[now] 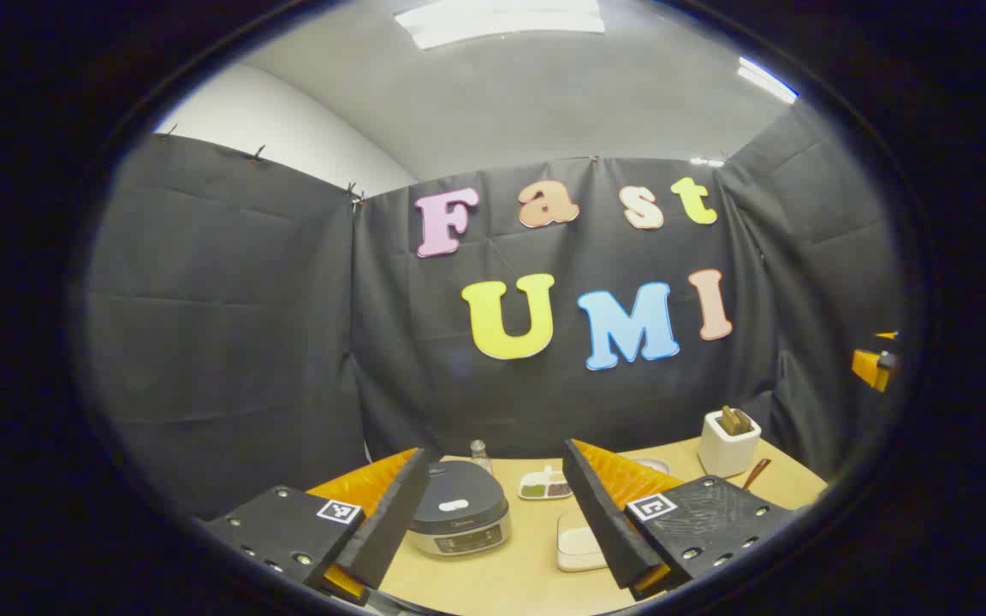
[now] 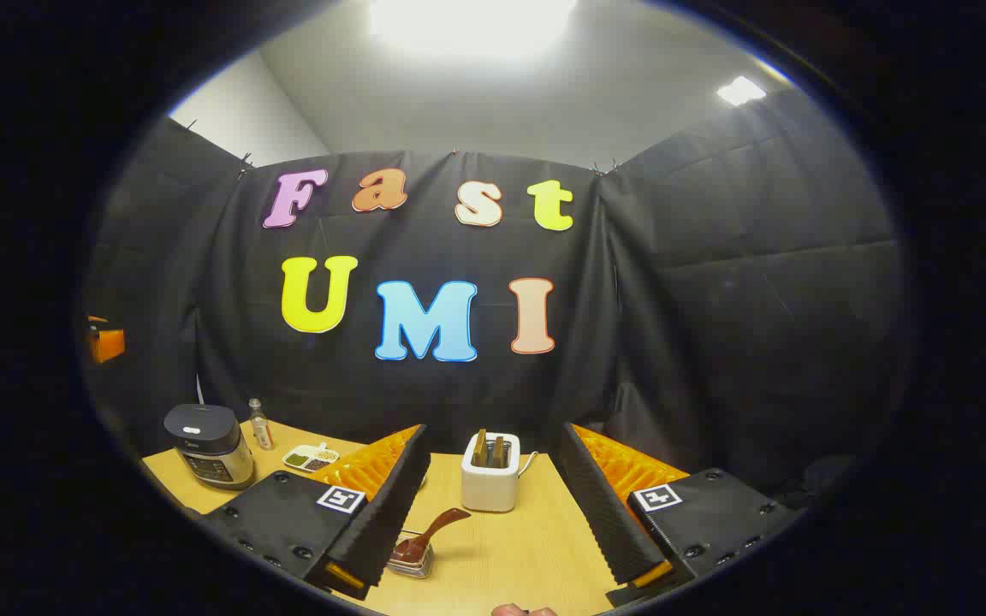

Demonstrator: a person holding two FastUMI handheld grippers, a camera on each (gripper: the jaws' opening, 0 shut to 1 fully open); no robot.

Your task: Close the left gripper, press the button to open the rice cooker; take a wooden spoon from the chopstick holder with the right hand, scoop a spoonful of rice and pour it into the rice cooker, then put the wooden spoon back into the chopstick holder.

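The rice cooker [image 1: 459, 509] stands on the wooden table [image 1: 510, 582] with its dark lid down, straight ahead of my left gripper [image 1: 495, 455], which is open and holds nothing. In the right gripper view the cooker [image 2: 210, 445] is far to the left. The white chopstick holder [image 2: 490, 479] stands in front of my open, empty right gripper [image 2: 493, 432], with wooden handles sticking out of its top. A brown wooden spoon [image 2: 433, 526] leans in a small glass dish [image 2: 412, 556] by the left finger. The holder [image 1: 728, 445] is at the right in the left gripper view.
A small bottle [image 1: 479, 453] and a divided dish of grains [image 1: 544, 488] sit behind the cooker. A white dish [image 1: 579, 547] lies to the cooker's right. A bit of a hand [image 2: 523, 610] shows at the bottom edge. Black cloth walls close in the table.
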